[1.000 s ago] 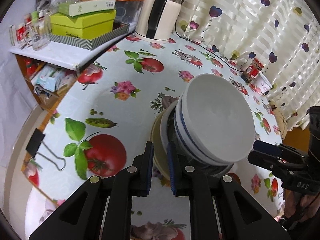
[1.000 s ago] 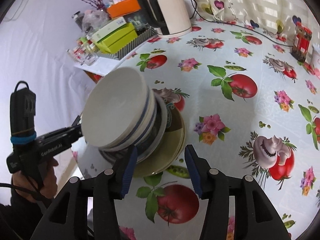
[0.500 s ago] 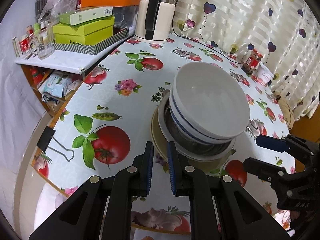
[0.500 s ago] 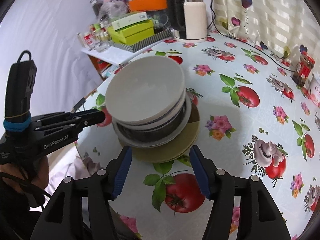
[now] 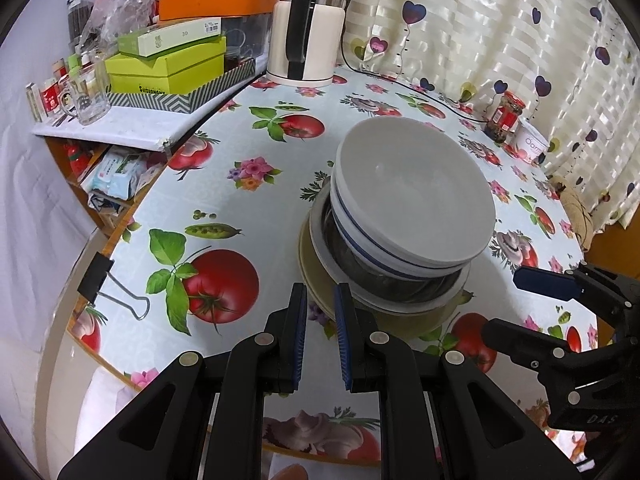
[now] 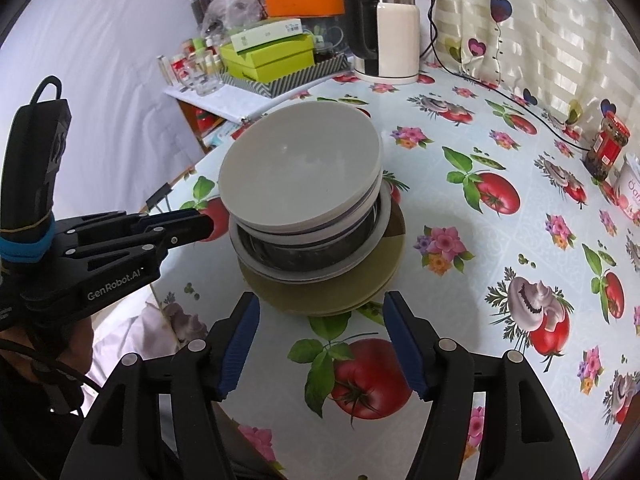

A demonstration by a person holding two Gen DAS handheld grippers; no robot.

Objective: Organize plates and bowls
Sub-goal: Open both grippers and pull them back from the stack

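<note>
1. Centrally on the tabletop [image 5: 248,148], covered by a cloth printed with tomatoes and flowers, a stack of dishes is seen: an olive plate [image 6: 384,264] at the bottom, a white plate [image 6: 382,220] on it, a dark metal bowl [image 6: 304,250] above that, and two white bowls on top, the upper white bowl [image 5: 412,192] nested in a blue-banded bowl [image 5: 360,236].
2. The left claw [image 5: 320,312] is held with its jaws narrowed to a slim gap, nothing being gripped; its tips are placed just beside the near rim of the olive plate, and contact cannot be told.
3. The right claw [image 6: 320,336] is held wide, empty, just short of the olive plate's rim.
4. An electric kettle [image 5: 304,40] is seen at the far edge, beside a shelf [image 5: 120,128] loaded with green boxes [image 5: 168,68].
5. A red-lidded jar [image 6: 608,144] stands near the curtain [image 5: 500,32].
6. A binder clip [image 5: 104,284] is fastened to the tabletop's edge.
</note>
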